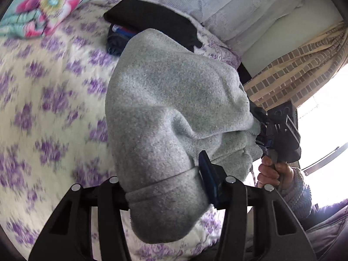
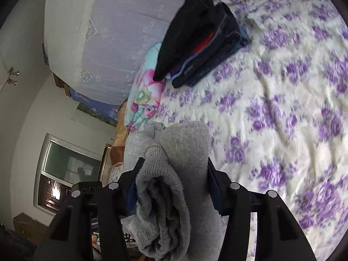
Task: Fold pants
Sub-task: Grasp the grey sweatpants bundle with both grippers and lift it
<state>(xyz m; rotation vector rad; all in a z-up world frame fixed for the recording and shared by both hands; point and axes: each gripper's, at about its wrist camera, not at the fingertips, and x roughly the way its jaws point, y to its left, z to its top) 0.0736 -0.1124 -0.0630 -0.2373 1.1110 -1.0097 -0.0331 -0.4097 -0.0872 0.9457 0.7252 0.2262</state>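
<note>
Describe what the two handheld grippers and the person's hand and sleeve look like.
Both the left gripper and right gripper are matte black plastic, with slotted triangular fingers, round silver bolt heads and dark blue inner pads. The bare hand wears a pale lavender ribbed knit sleeve.

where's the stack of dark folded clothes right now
The dark folded stack lies on the floral bedspread near the pillows, beside the flowered cushion, beyond the held grey pants.

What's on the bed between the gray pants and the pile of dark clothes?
Nothing but bare flowered bedspread, seen in the right wrist view, between the gray pants and the dark clothes pile.
</note>
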